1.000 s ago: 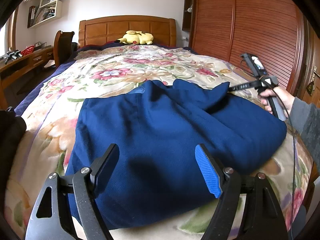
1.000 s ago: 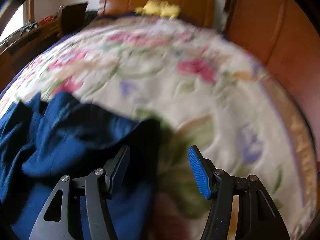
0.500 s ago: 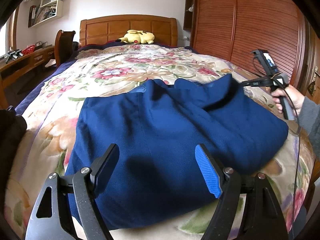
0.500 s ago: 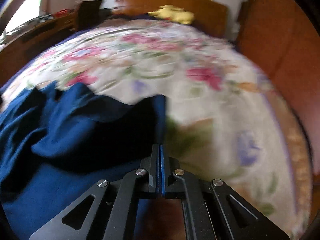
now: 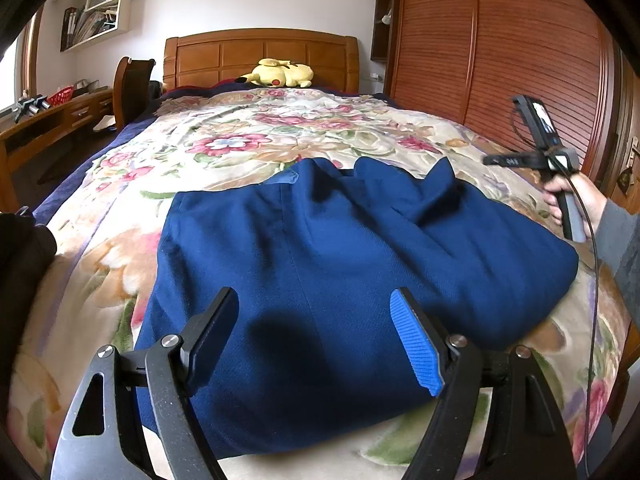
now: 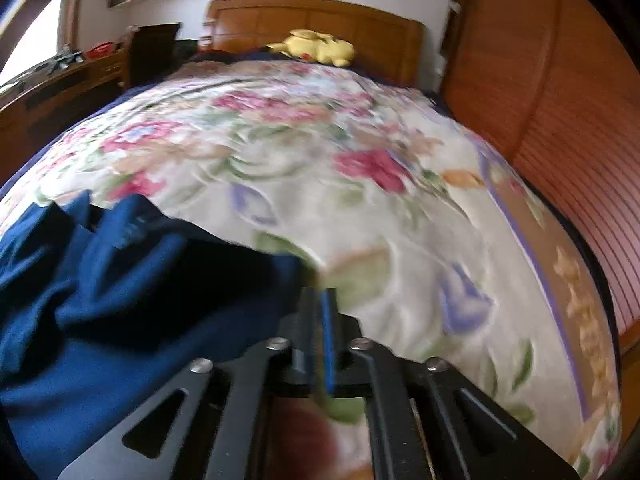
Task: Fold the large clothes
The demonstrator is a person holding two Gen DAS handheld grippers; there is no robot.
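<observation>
Bed (image 5: 224,148) under a floral cover fills both views, its near edge cut off by the frame. Wardrobe (image 5: 520,60) with slatted doors stands along the right. Headboard (image 5: 260,56) closes the far end. Garment (image 5: 340,264), dark blue and partly folded, lies flat on the near half of the bed; its near hem is partly hidden behind my left gripper (image 5: 316,336), and a collar or flap stands up at its far right corner. In the right wrist view the garment (image 6: 120,300) is blurred and cut off at the left. My left gripper hovers over the cloth with fingers (image 5: 416,344) wide apart and nothing between them. My right gripper (image 6: 320,340) hangs off the garment's right edge, its jaws almost together and just opening, with no cloth between them; in the left wrist view my right hand (image 5: 568,200) grips its handle. Plush (image 5: 280,74), yellow, lies at the headboard. No legible writing shows; the small screen on the right gripper is too small to read.
</observation>
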